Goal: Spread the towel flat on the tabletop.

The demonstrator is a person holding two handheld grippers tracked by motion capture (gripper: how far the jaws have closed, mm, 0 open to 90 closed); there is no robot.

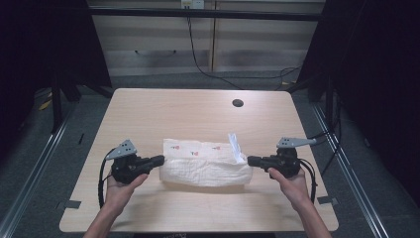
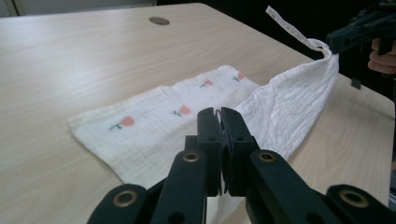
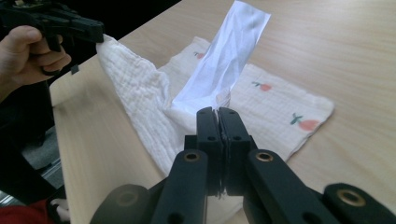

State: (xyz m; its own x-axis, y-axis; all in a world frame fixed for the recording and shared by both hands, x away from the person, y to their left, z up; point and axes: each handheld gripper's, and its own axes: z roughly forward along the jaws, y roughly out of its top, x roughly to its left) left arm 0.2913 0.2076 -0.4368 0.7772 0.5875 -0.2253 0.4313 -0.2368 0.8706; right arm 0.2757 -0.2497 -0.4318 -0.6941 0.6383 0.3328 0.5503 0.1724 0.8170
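A white cloth point(image 1: 205, 166) printed with small red flowers lies on the wooden table point(image 1: 198, 109), its near layer lifted and stretched between the two grippers. My left gripper point(image 1: 159, 159) is shut on the cloth's left corner, with the fabric point(image 2: 154, 126) pinched at its tips point(image 2: 219, 112). At the right end, my right gripper point(image 1: 250, 160) is shut on the other corner point(image 3: 218, 112), where a white label strip point(image 3: 224, 60) stands up. The right gripper view also has the left gripper point(image 3: 98, 35) holding its raised corner. The flowered far layer point(image 3: 280, 102) rests flat.
A round dark cable hole point(image 1: 237, 103) sits in the tabletop at the back right. Bare wood surrounds the cloth on all sides. Metal rails and grey floor flank the table, with cabinets and a hanging cable point(image 1: 198, 54) behind it.
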